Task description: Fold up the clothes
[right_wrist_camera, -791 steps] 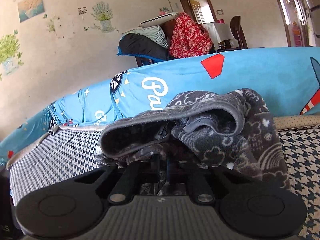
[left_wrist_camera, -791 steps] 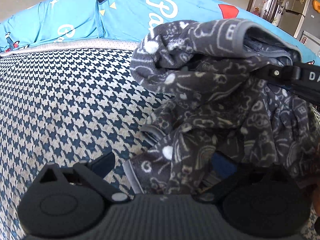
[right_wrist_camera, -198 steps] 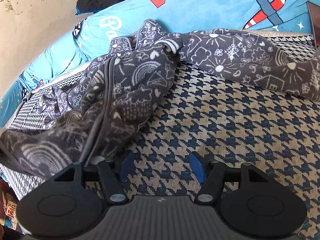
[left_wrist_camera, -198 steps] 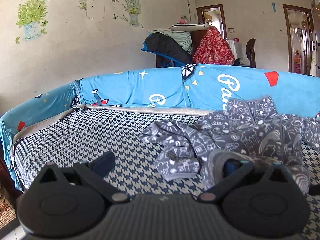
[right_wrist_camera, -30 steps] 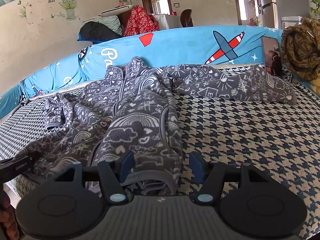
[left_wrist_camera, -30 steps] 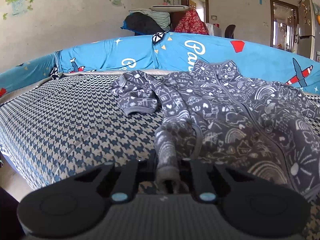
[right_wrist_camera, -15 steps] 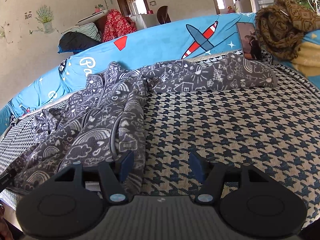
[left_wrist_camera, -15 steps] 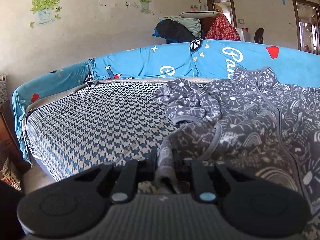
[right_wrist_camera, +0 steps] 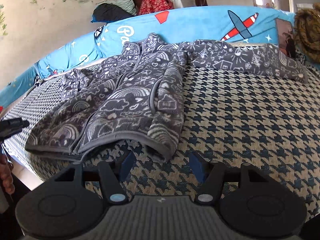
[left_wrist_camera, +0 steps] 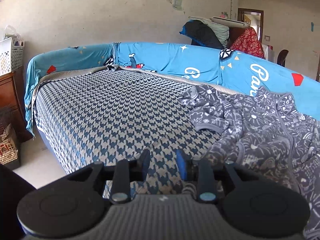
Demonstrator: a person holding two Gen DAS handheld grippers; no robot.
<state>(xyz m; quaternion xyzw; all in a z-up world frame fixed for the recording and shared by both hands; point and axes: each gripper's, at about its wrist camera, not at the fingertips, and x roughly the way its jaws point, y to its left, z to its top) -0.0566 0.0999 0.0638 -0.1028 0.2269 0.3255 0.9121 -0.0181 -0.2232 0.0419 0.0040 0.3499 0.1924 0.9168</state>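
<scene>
A grey fleece jacket (right_wrist_camera: 130, 100) with white doodle print lies front up on the houndstooth cushion (right_wrist_camera: 250, 120). Its hem is near the front edge, and one sleeve (right_wrist_camera: 250, 60) stretches out to the right. My right gripper (right_wrist_camera: 162, 165) is open just in front of the hem's right corner, with nothing between its blue pads. In the left wrist view the jacket (left_wrist_camera: 260, 130) lies to the right, its other sleeve (left_wrist_camera: 210, 112) crumpled. My left gripper (left_wrist_camera: 163, 165) is open over bare cushion, left of the hem. The left gripper (right_wrist_camera: 12, 126) also shows at the right wrist view's left edge.
A blue printed cover (left_wrist_camera: 180, 66) wraps the sofa back. A white basket (left_wrist_camera: 10, 56) stands on a wooden cabinet at the left. At the right end are a brown furry cloth (right_wrist_camera: 308, 26) and a dark picture panel (right_wrist_camera: 286, 40). Piled clothes (right_wrist_camera: 120, 8) sit behind the sofa. The floor drops off at the front left.
My left gripper has let go of the jacket hem, opened and swung left over bare cushion. The right gripper stays open and now faces the hem more squarely.
</scene>
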